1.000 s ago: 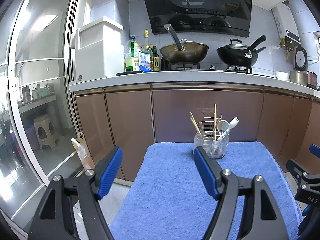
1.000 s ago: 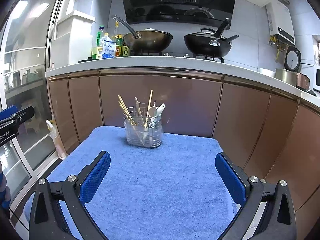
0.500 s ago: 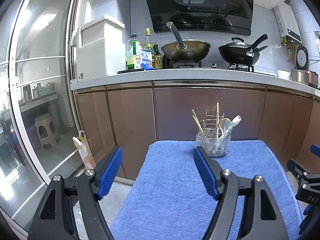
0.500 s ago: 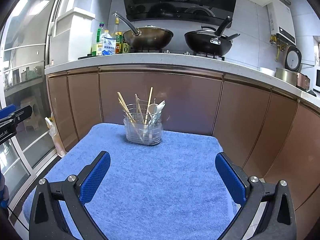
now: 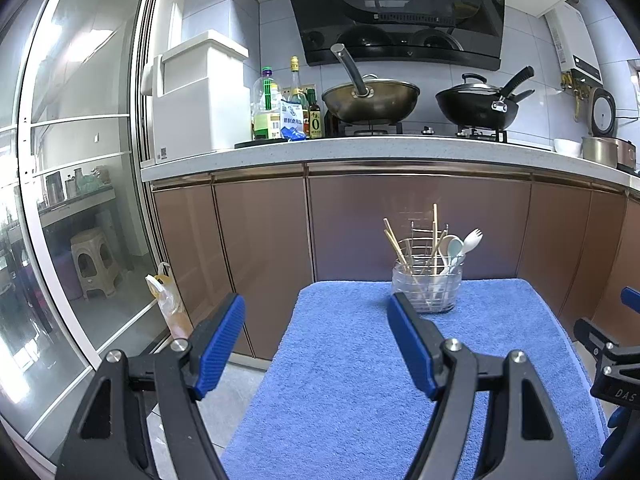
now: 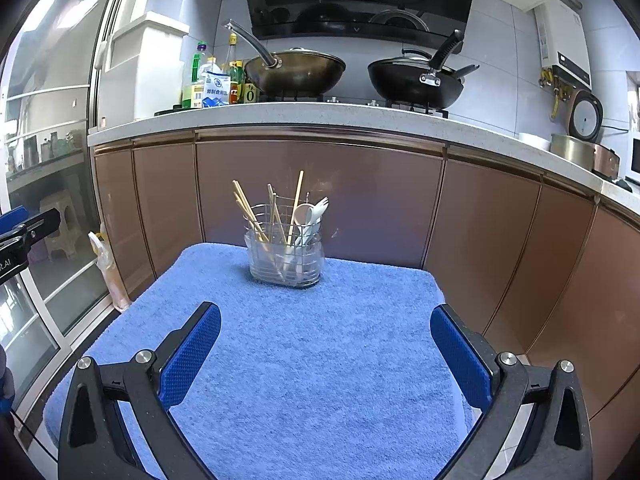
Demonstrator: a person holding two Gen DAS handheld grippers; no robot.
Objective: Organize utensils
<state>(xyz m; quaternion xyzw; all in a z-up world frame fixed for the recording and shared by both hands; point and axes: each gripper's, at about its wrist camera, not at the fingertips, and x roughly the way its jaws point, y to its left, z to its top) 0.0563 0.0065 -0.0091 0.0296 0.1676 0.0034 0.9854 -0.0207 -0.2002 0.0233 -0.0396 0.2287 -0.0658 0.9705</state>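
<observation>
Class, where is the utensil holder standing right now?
The utensil holder stands upright at the far edge of the blue towel, just before the brown cabinet doors; centre-left in the right wrist view, right of centre in the left wrist view.

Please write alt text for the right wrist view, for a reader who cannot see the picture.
A clear utensil holder with wooden chopsticks and pale spoons stands at the far end of a blue towel. The open right gripper is empty, well short of the holder. Behind are brown cabinets and two woks.
</observation>
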